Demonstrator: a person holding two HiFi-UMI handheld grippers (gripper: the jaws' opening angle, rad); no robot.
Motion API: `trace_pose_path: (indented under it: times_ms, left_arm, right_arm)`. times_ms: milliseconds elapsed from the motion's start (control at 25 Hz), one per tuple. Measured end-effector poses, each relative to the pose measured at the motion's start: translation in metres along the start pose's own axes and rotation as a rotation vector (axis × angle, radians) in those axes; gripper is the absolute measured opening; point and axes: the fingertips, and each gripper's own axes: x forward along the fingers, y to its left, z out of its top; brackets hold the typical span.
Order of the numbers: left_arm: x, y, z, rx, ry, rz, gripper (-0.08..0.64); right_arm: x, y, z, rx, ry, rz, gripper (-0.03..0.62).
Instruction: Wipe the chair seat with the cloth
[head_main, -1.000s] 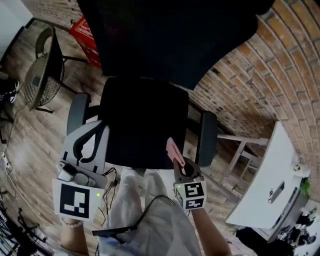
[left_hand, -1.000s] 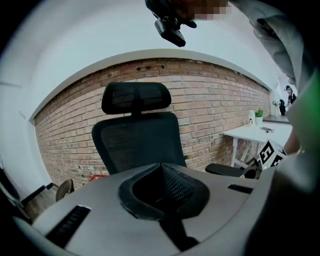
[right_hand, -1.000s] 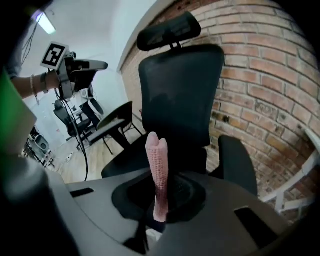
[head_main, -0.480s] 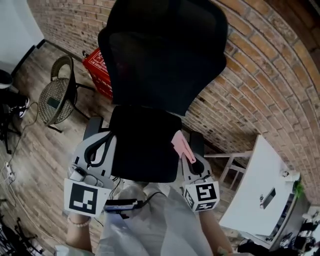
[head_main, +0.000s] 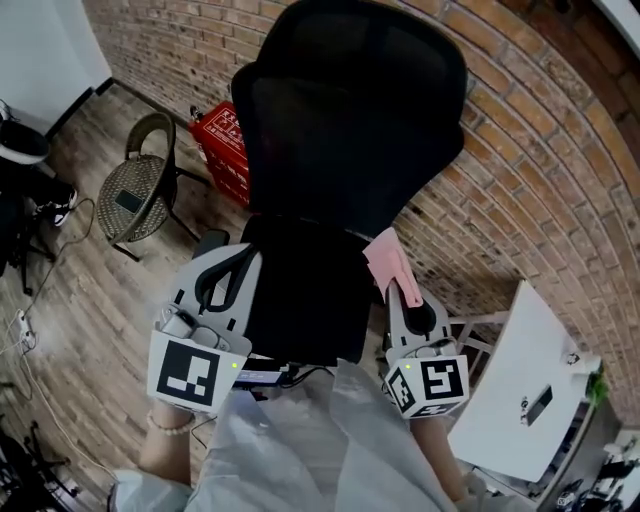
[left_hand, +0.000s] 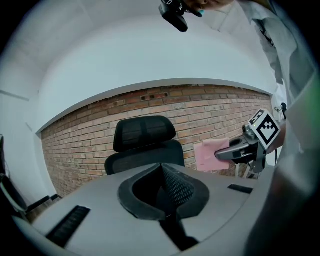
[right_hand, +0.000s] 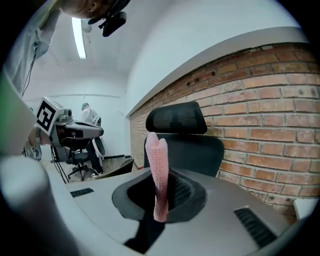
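Office-type room (loft look): brick wall (head_main: 520, 170), wood-plank floor (head_main: 80, 290), black mesh office chair (head_main: 350, 130), white table (head_main: 505, 395).

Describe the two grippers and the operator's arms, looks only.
The left gripper and right gripper have grey plastic bodies with black jaw pads. Each carries a white cube with black square markers; a green light glows on the left one. The person wears a pale garment and a beaded bracelet on the left wrist.
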Motion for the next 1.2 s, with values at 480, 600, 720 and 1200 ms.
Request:
trace_pose_path:
  times_ms: [480,600,720,1200]
  left_arm:
    - [0.012,-0.001,0.003,-0.053,-0.016,-0.013,0.018]
    - [0.017,-0.002,0.005,-0.055,-0.023,-0.023,0.018]
    - [0.021,-0.005,0.003,-0.048,-0.025,-0.032,0.018]
    - [0.03,-0.011,-0.001,-0.04,-0.017,-0.042,0.018]
  right_arm:
    - [0.008,0.005,0.009,-0.015,-0.018,0.013,0.052]
    - [0.01,0.005,0.007,-0.03,-0.006,0.014,0.052]
    - [0.011,0.003,0.005,-0.029,0.0,0.012,0.052]
    - [0.015,0.002,0.003,-0.035,0.007,0.023,0.052]
